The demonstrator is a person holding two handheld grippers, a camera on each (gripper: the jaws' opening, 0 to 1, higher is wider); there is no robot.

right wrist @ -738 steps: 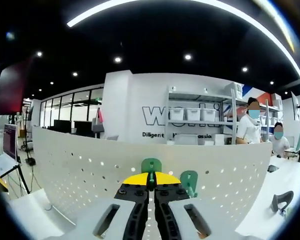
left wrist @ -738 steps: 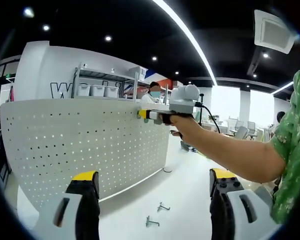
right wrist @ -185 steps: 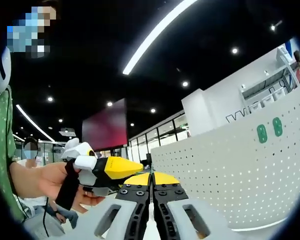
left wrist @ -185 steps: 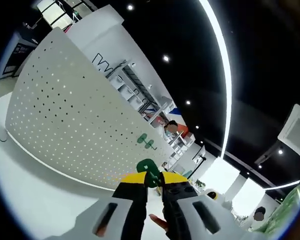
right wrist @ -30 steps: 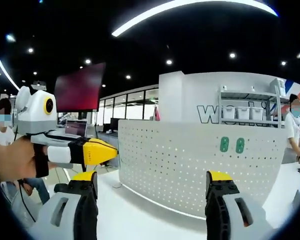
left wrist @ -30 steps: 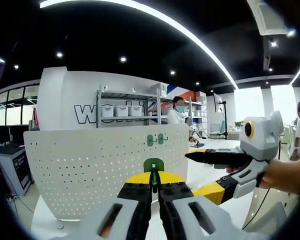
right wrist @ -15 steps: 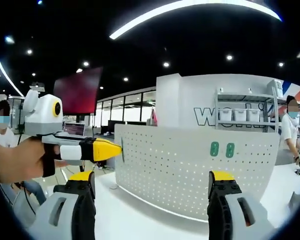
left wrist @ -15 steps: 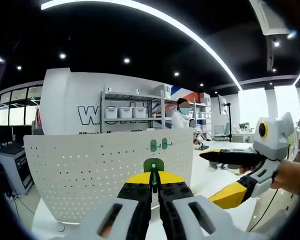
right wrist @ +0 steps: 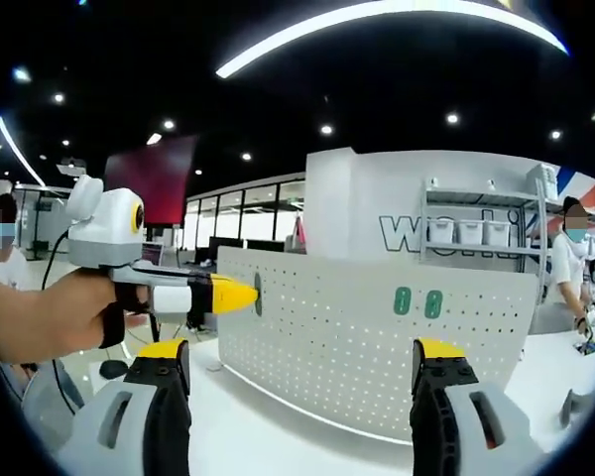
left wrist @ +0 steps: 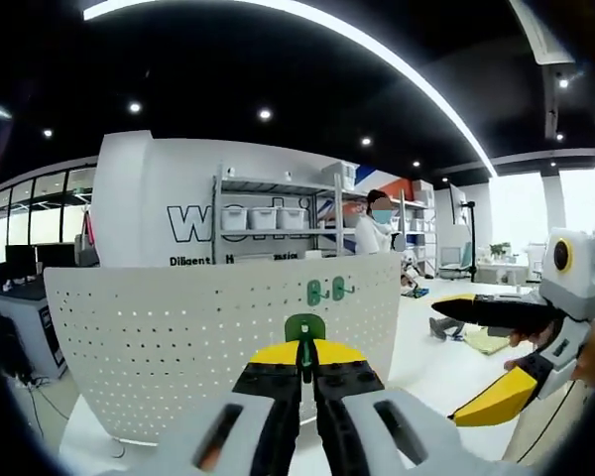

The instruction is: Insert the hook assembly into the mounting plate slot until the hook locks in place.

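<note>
In the left gripper view, the left tongs (left wrist: pixel 305 369) were pressed together, pinching a green hook (left wrist: pixel 303 328) by its base so that its rounded plate stood just above the yellow tips. The right tongs (right wrist: pixel 301 359) were spread wide with nothing between them, and showed from the side at the right of the left gripper view. Beyond stood the white perforated mounting plate (left wrist: pixel 178 327) on the white counter (right wrist: pixel 278 436), with two mounted green hooks (left wrist: pixel 324 291) side by side near its upper right. Seen from the right gripper view, the left tongs' tip lay close to the plate's left edge. To do this step well, I judge the hook should be kept square to the plate, its rear tabs lined up with a row of holes, then pushed straight in and down until it seats, without twisting.
</note>
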